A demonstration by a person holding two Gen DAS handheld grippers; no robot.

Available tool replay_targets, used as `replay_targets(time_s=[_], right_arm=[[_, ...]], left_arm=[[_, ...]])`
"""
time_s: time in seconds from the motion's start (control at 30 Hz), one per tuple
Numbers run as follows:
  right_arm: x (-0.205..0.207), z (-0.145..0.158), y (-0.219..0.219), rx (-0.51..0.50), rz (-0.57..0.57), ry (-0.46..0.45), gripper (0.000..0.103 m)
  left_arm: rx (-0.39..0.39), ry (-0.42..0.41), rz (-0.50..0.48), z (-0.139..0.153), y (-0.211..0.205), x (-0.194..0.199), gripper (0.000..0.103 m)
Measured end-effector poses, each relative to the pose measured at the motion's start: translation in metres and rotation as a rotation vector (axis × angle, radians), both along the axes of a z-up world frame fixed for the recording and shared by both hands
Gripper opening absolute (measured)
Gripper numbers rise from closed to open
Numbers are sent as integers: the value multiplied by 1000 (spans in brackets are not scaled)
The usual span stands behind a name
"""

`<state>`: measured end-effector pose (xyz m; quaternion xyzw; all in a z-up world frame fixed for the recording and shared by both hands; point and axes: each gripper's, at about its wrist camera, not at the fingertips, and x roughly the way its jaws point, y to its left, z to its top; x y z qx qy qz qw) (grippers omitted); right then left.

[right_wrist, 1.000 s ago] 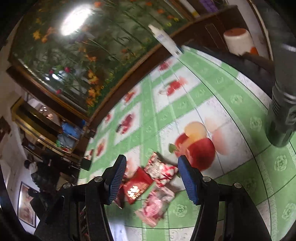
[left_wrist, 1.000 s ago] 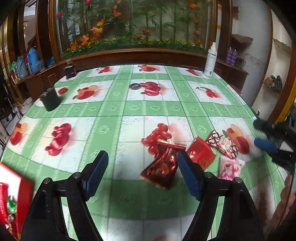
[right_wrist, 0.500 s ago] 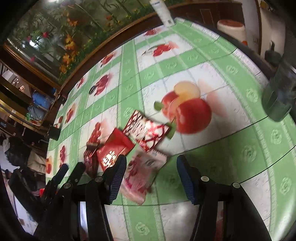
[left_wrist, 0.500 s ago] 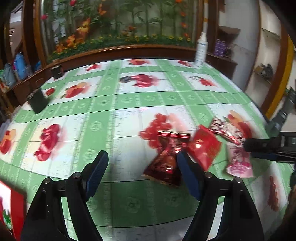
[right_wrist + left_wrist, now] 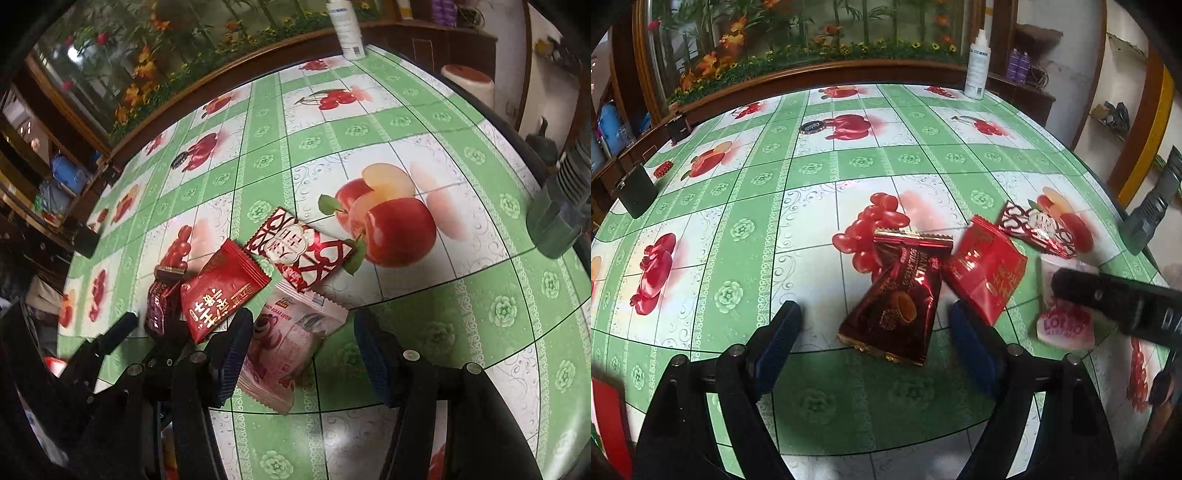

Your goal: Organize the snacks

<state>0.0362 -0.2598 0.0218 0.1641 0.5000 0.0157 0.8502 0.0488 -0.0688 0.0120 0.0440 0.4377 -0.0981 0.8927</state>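
Hovering over the green fruit-print surface (image 5: pixel 820 173), the left gripper (image 5: pixel 875 343) had just been widening its jaws, and a dark red snack packet (image 5: pixel 897 306) lay flat between its fingers with neither pad touching it. Just right of that packet lay a bright red packet (image 5: pixel 986 273), its corner meeting the dark one, and farther right a red-and-white packet (image 5: pixel 1034 229) rested beside a printed apple. The right gripper (image 5: pixel 303 354) stood partly open above a pink packet (image 5: pixel 288 347) (the one with a bear picture); its left finger covered the packet's edge, though whether the pad touched it could not be told, and the right finger stood clear. A white bottle (image 5: pixel 977 70) stood upright at the far edge of the surface.
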Motion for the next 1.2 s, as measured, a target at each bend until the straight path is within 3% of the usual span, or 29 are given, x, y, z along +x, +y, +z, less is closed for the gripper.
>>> replay_targets(time_s=[0.13, 0.27, 0.33, 0.37, 0.4, 0.43, 0.5, 0.6, 1.2], right_arm=[[-1, 0, 12, -80, 12, -11, 61], [-3, -3, 33, -225, 34, -20, 61], [-6, -4, 46, -319, 50, -35, 55], [-7, -4, 48, -321, 52, -40, 51], [-8, -4, 49, -313, 53, -44, 47], [-9, -4, 49, -315, 56, -52, 45], [-9, -3, 48, -317, 51, -62, 41], [-9, -2, 45, -312, 43, -70, 40], [-6, -3, 45, -315, 45, -80, 41]], left_arm=[[-7, -1, 49, 0, 8, 11, 83], [-2, -2, 68, 0, 13, 18, 83], [-5, -4, 68, 0, 15, 18, 83], [-8, -4, 67, 0, 15, 18, 83], [-15, -8, 61, 0, 15, 18, 75], [-18, -16, 50, 1, 15, 17, 58], [-20, -29, 19, 3, 12, 16, 43], [-27, -30, -5, 4, 9, 16, 35], [-3, -38, -13, 4, 8, 12, 32]])
